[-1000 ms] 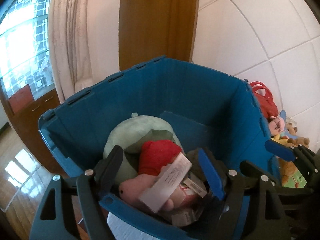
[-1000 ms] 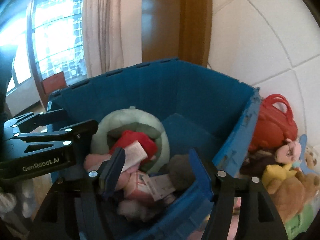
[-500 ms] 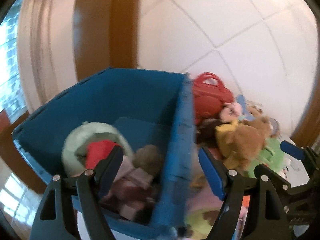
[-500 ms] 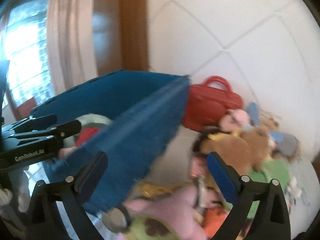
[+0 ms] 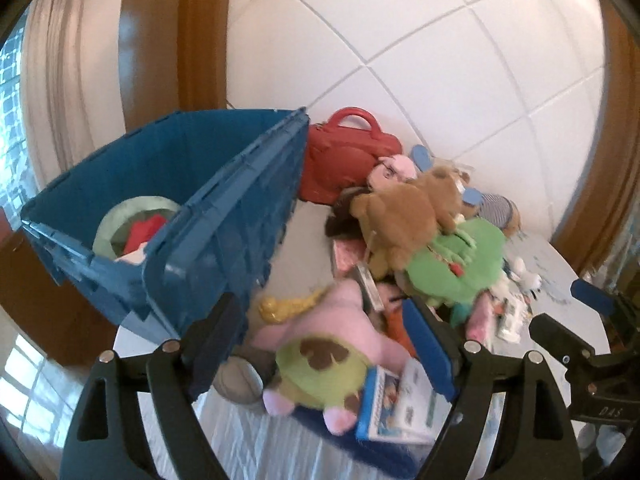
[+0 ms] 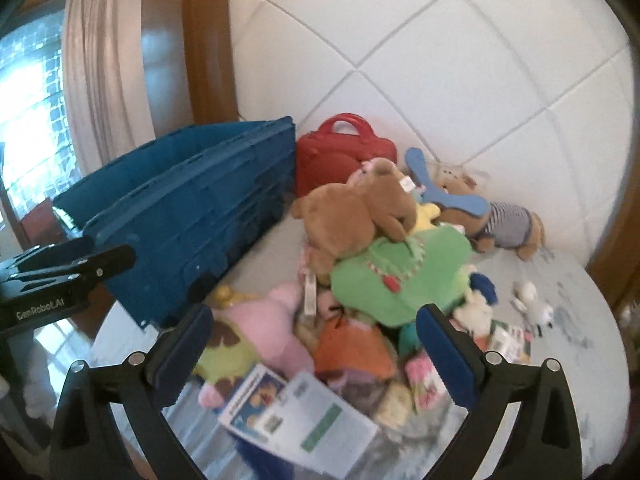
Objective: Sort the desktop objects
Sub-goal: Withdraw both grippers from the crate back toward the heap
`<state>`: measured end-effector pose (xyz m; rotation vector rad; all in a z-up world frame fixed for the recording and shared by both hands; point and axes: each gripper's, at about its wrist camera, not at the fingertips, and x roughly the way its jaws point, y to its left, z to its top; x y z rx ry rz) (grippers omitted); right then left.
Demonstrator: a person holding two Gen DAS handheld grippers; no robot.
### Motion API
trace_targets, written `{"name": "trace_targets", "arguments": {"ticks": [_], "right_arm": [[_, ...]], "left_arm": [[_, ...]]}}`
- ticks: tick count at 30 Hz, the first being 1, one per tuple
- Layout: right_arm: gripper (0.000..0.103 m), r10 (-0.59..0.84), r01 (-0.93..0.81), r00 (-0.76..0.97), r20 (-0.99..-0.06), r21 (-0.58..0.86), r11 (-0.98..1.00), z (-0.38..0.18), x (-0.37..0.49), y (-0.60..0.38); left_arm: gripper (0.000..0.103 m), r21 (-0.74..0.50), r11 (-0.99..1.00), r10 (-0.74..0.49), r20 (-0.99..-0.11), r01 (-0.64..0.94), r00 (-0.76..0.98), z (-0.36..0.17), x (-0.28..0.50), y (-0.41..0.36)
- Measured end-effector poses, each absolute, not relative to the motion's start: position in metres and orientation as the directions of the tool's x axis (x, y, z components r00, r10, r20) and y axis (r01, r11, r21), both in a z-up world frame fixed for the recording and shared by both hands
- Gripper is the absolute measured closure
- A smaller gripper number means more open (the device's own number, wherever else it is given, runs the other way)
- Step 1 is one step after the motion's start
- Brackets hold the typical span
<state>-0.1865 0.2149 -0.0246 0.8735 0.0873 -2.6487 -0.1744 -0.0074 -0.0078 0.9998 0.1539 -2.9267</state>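
Left wrist: left gripper (image 5: 326, 334) jaws opening, nothing gripped; pink plush (image 5: 320, 344) lies between and beyond them on the worktop (image 5: 248, 448). Blue bin (image 5: 224, 216) beyond the left jaw, toy pile (image 5: 436, 240) ahead-right.

Right wrist: right gripper (image 6: 312, 334) jaws spread wide, empty. Booklet (image 6: 304, 416) and orange toy (image 6: 352, 348) between them, green plush (image 6: 400, 276) just ahead, bin (image 6: 192, 216) far left.

Daylight enters through the overexposed, gridded glass window (image 6: 28, 92) at the left. The glossy brown wooden door frame (image 6: 168, 40) carries glare streaks. Fisheye distortion bends the white padded wall panels (image 5: 400, 40); corners vignette black. Motion blur softens the blue plastic ribbed crate (image 5: 224, 216) and the foreground.
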Motion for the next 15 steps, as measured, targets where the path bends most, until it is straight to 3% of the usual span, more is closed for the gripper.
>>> {"name": "trace_targets", "arguments": {"ticks": [15], "right_arm": [[0.0,-0.226,0.24,-0.775,-0.59,0.057,-0.969,-0.034,-0.088,0.18]], "left_arm": [[0.02,-0.042,-0.999,0.053,-0.613,-0.035,-0.788,-0.003,-0.092,-0.043]]}}
